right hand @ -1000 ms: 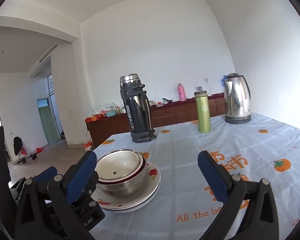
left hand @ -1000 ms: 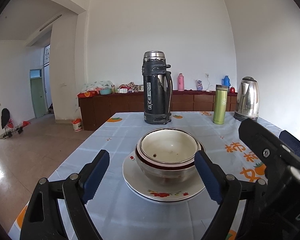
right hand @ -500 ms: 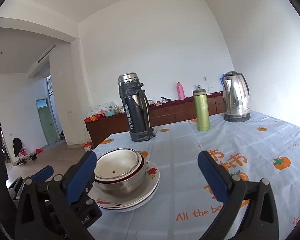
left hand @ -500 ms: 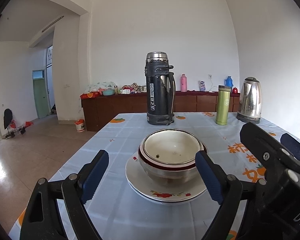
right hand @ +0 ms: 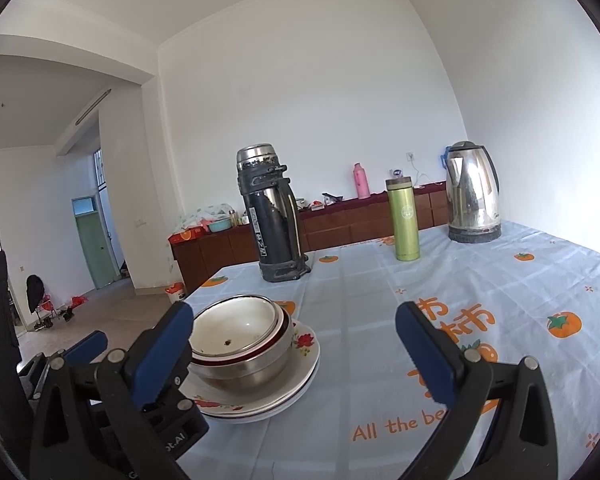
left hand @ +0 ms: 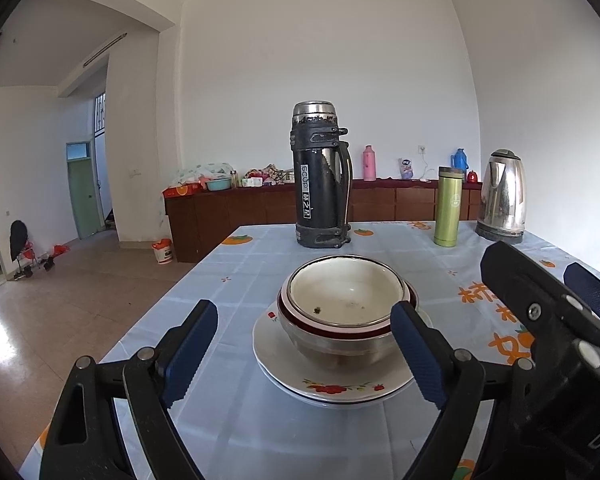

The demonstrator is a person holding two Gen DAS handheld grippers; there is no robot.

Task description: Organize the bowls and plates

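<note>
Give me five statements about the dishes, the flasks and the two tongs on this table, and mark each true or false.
1. The bowls sit nested on the flowered plates. True.
2. The left tongs are shut on the plates. False: they are open, holding nothing, with one blue pad on each side of the stack.
3. The green flask stands between the black thermos and the steel kettle. True.
4. The right tongs hold a bowl. False: they are open and hold nothing.
5. The black thermos lies on its side. False: it stands upright behind the stack.
</note>
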